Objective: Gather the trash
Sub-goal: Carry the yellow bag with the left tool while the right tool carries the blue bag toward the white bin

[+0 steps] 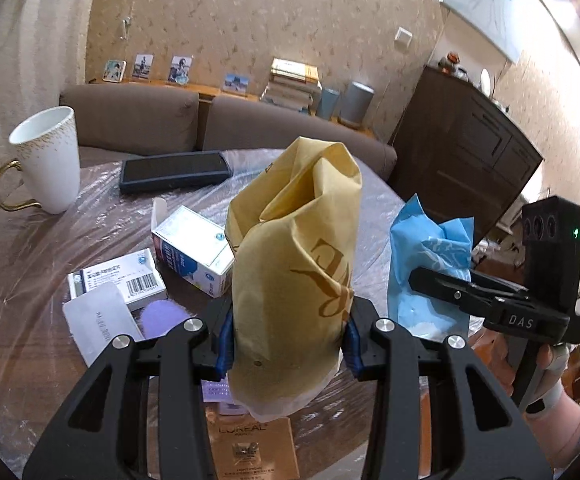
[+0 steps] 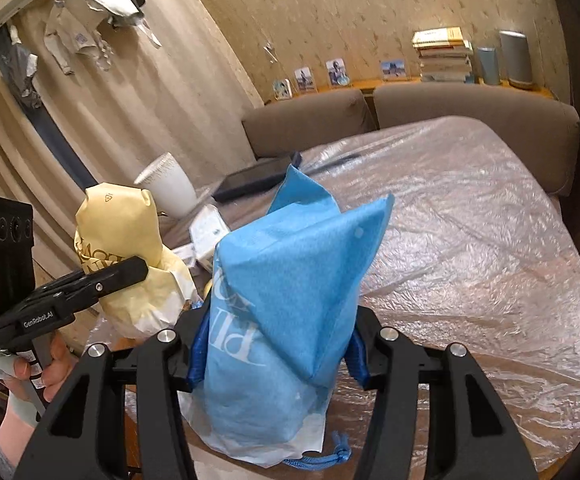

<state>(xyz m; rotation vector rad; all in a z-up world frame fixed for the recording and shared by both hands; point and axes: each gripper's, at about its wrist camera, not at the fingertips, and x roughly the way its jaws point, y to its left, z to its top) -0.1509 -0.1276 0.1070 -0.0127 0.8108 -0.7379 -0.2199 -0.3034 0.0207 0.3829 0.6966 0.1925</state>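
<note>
My left gripper [image 1: 288, 346] is shut on a crumpled yellow bag [image 1: 293, 264] with gold lettering, held upright above the table; the same yellow bag [image 2: 126, 256] shows at the left of the right wrist view. My right gripper [image 2: 278, 356] is shut on a blue cloth bag [image 2: 286, 300] with white print and a blue drawstring. That blue bag [image 1: 421, 264] and the right gripper [image 1: 441, 280] appear to the right in the left wrist view. Both bags are lifted off the plastic-covered table [image 2: 469, 240].
On the table lie two white medicine boxes [image 1: 194, 252] [image 1: 118, 280], a white card [image 1: 102, 328], a purple disc [image 1: 162, 316], a brown L'Oreal box [image 1: 250, 448], a dark tablet [image 1: 174, 176] and a white mug [image 1: 50, 160]. A brown sofa [image 1: 150, 120] runs behind; a dark cabinet [image 1: 469, 140] stands right.
</note>
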